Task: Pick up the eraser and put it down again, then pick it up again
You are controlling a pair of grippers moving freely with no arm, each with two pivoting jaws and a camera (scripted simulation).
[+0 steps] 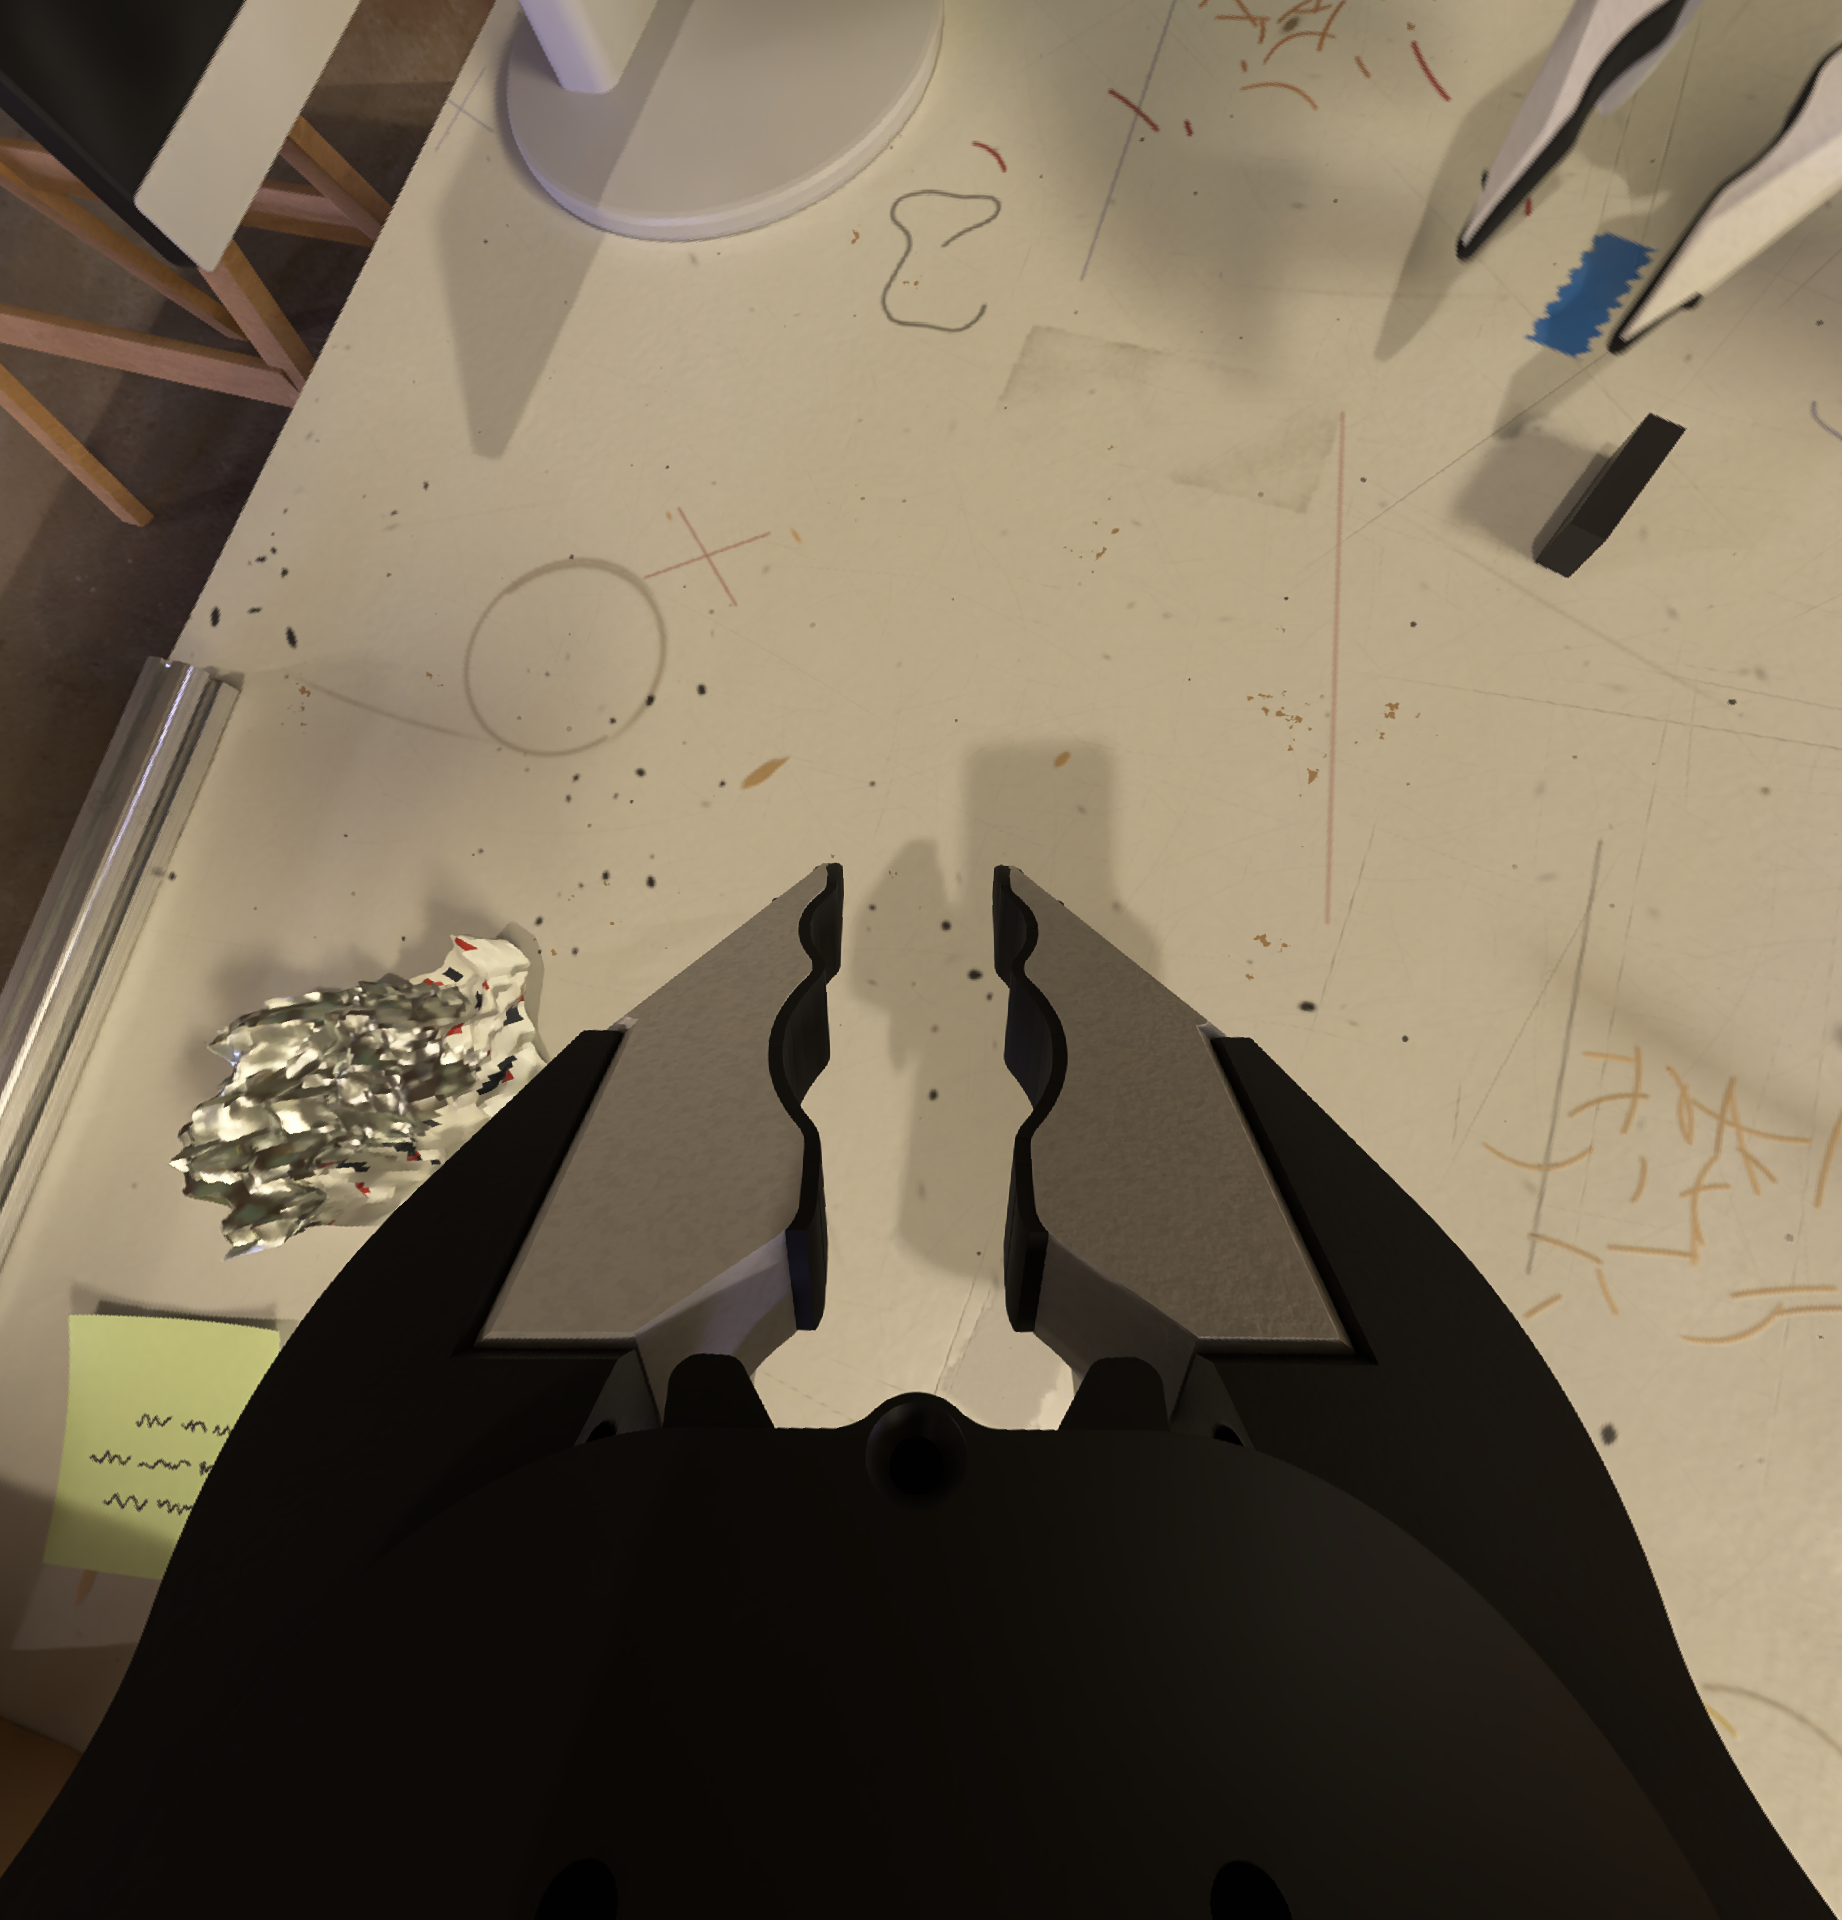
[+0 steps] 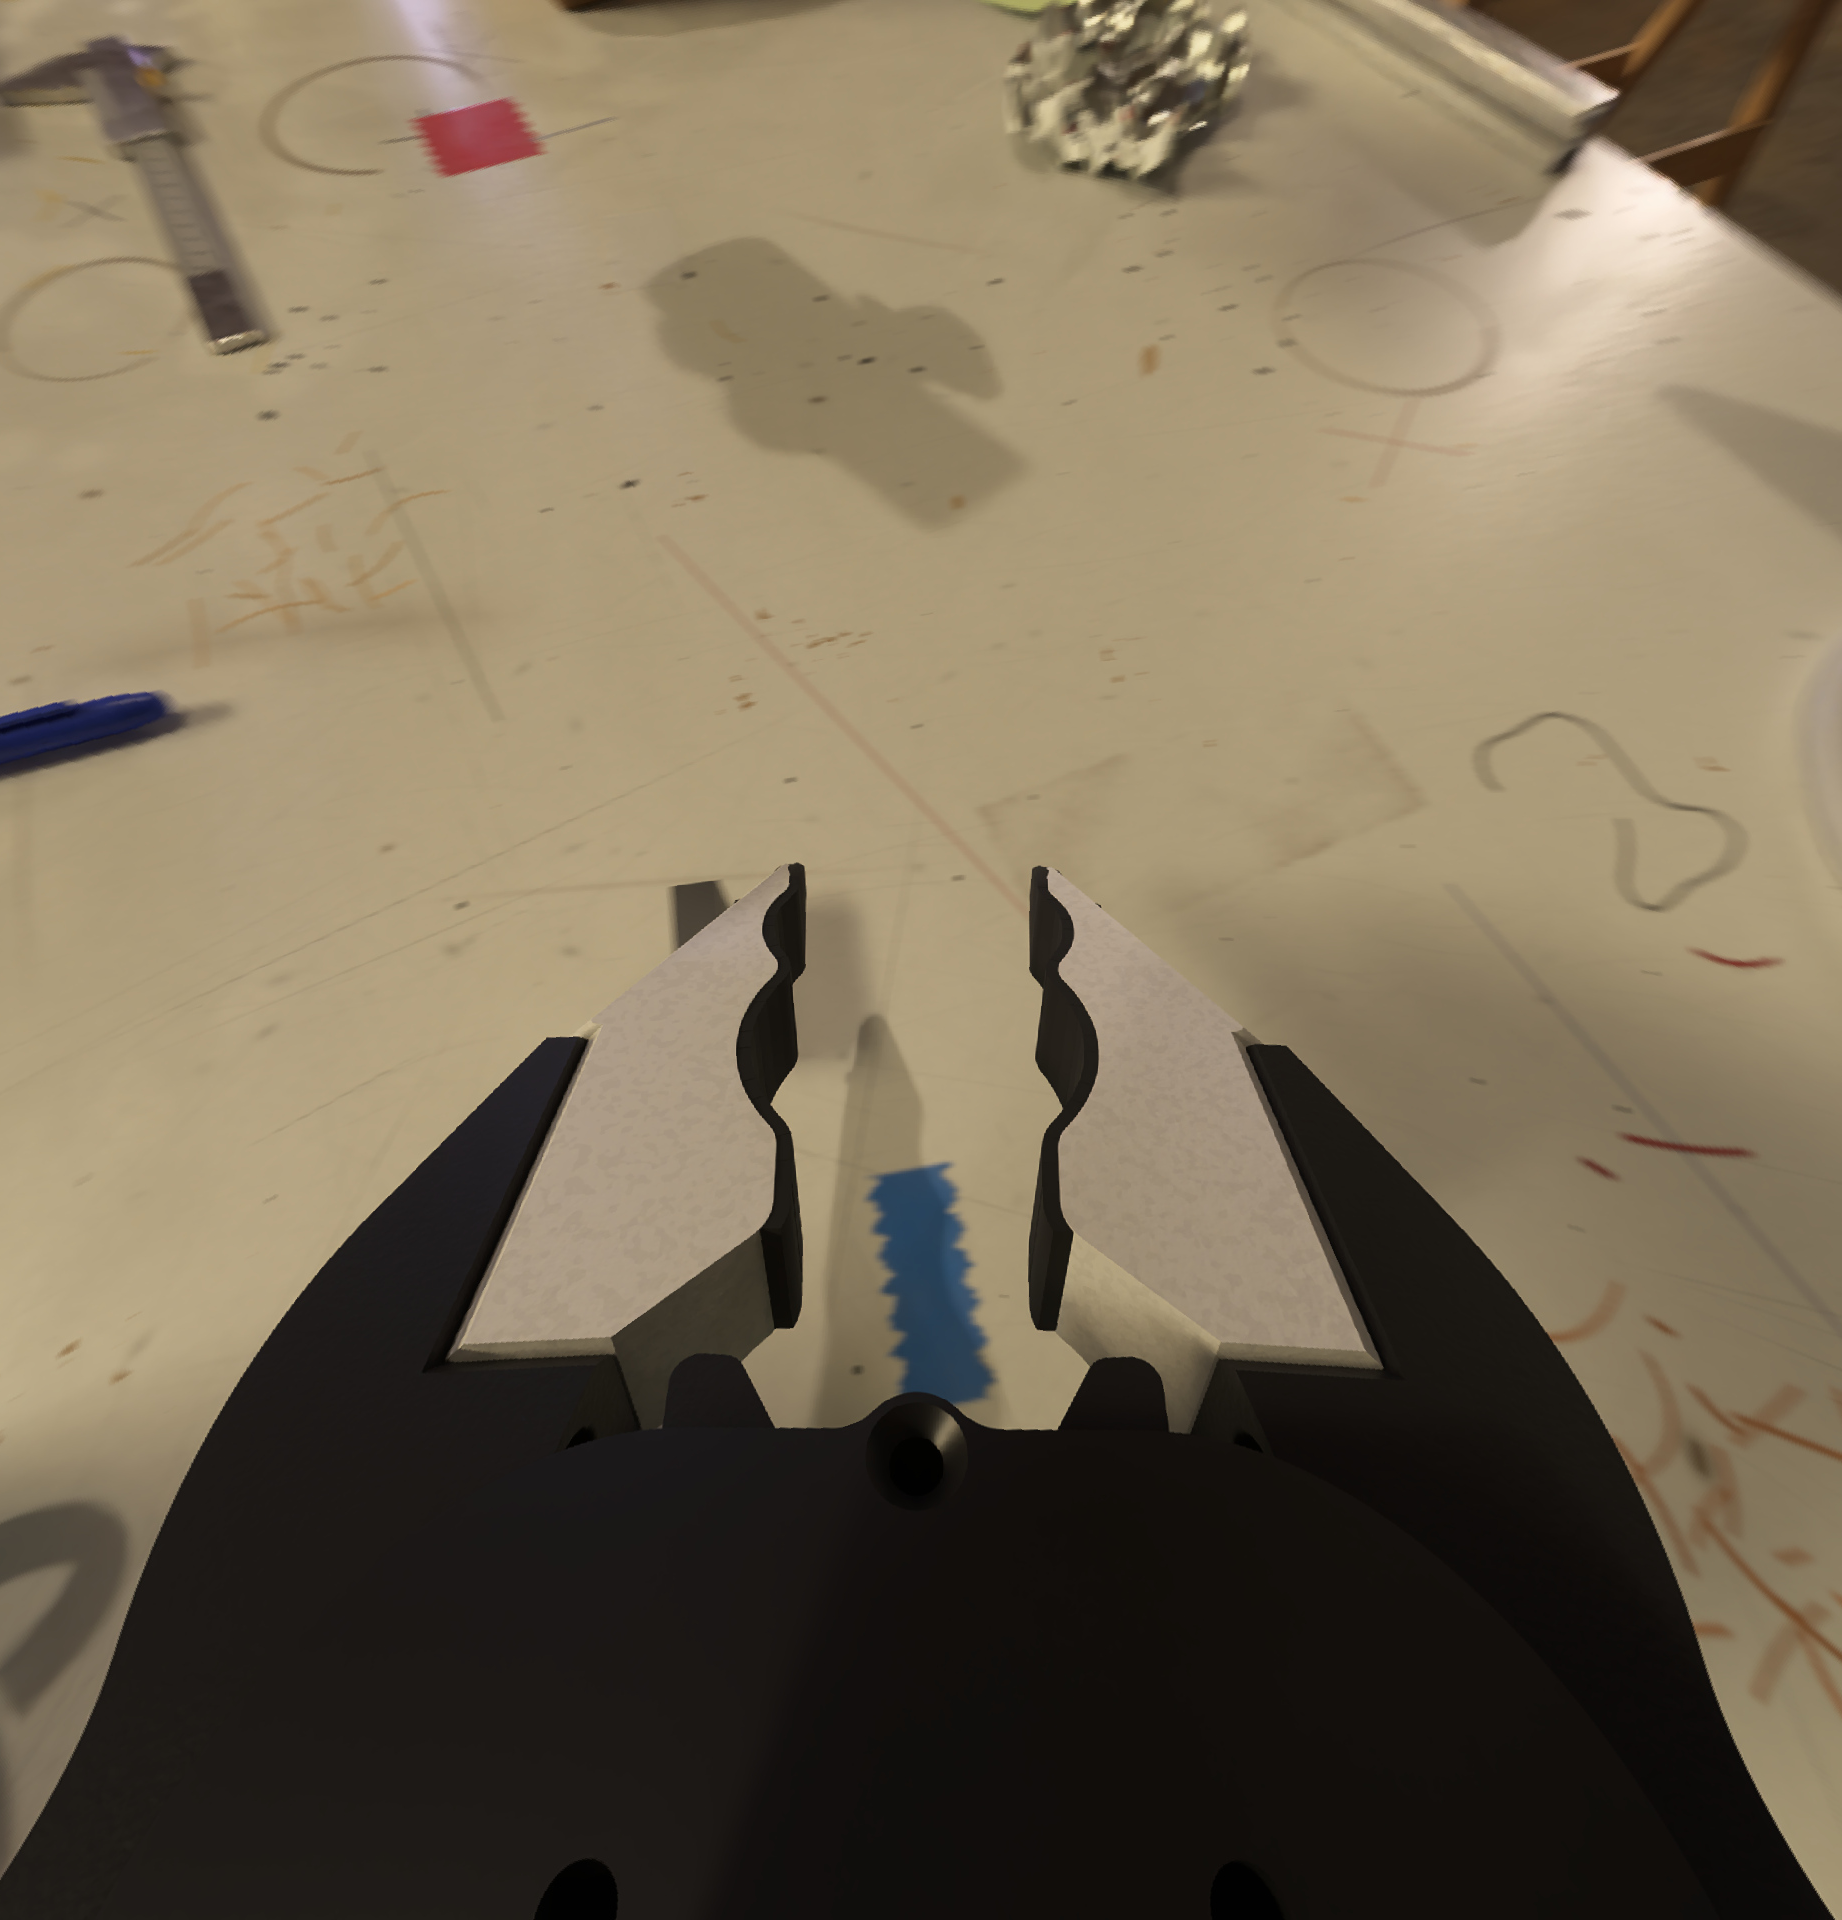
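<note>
The eraser (image 1: 1608,494) is a black block lying flat on the scribbled cream table (image 1: 1000,644), at the right in the left wrist view. My right gripper (image 1: 1545,296) hovers just beyond it, open and empty, apart from the eraser. In the right wrist view my right gripper (image 2: 917,878) is open, and only a dark sliver of the eraser (image 2: 693,909) shows behind its left finger. My left gripper (image 1: 917,878) is open and empty over the middle of the table, far left of the eraser.
A piece of blue tape (image 2: 927,1278) lies under my right gripper. A white lamp base (image 1: 719,114), crumpled foil (image 1: 356,1091), a green sticky note (image 1: 148,1455) and a metal rail (image 1: 75,935) are on the left. A caliper (image 2: 179,208), red tape (image 2: 475,135) and a blue pen (image 2: 65,727) lie farther off.
</note>
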